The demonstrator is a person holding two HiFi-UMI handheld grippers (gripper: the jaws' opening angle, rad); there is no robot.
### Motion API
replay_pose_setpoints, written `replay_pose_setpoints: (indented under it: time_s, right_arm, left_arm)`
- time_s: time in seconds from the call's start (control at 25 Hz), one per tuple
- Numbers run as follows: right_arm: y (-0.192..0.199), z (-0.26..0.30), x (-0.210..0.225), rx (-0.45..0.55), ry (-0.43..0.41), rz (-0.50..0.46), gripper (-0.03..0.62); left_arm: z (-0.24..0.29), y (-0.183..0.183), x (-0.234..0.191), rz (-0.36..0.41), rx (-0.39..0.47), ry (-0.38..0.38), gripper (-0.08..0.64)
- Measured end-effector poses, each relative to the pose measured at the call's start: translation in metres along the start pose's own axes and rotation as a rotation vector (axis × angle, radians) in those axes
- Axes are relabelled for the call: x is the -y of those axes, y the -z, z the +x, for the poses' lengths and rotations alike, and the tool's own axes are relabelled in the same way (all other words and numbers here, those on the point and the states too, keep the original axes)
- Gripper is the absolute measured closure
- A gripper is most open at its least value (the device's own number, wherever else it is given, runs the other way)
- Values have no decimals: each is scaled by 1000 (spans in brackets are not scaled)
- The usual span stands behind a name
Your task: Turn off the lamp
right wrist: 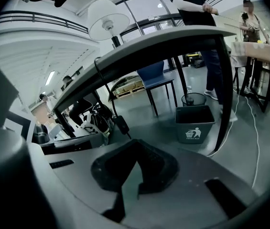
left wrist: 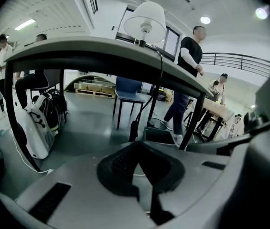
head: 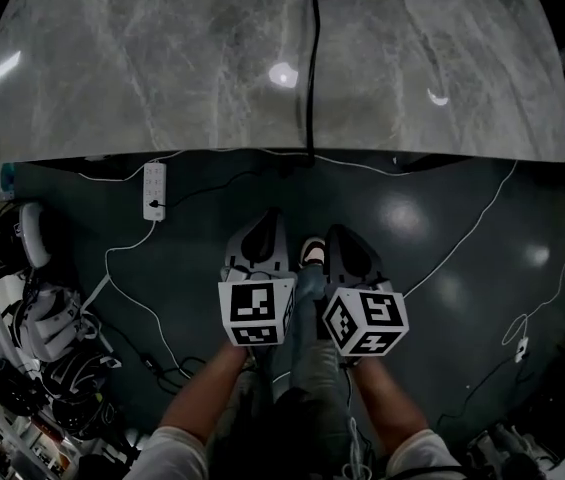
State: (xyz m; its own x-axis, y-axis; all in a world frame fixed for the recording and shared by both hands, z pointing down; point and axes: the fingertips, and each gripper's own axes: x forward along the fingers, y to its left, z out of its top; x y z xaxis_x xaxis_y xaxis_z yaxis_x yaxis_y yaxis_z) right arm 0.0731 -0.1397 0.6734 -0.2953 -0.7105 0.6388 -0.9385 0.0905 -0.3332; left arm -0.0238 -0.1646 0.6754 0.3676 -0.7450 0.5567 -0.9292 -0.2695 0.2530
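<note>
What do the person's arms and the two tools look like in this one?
The left tool and right tool look alike: smooth grey bodies with black ribbed pads at the front. Each carries a white cube printed with black square markers. The person wears short, light-coloured sleeves.

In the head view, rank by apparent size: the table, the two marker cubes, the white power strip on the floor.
1. Table
2. Left marker cube and right marker cube: alike, not ranked against each other
3. Power strip
</note>
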Motion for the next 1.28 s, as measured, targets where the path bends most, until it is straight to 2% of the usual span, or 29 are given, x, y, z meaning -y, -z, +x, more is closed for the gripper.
replay_pose_setpoints:
  time_s: [0.2,0.4,0.68,1.04,1.28]
  right_arm:
    - [-38,-20,-17,25,-25,-35,594]
    - [-78,-59,-45,44,-39,-52,594]
    - [-158,-102,-87,133,-64,-84,594]
    - [-224,-169,-121,229,-79,-114,594]
    - [-263,-199,-130,295,-83,-139,594]
  left_arm:
    - [-21,-38,10,2,25,-14,553]
    - [-65,-79,21,12,46,-24,552]
    - [-112,-168,25,-13,144,-52,552]
    - [-172,-263,67,48,268,-17,552]
    - [-197,-306,80,52,325,-4,552]
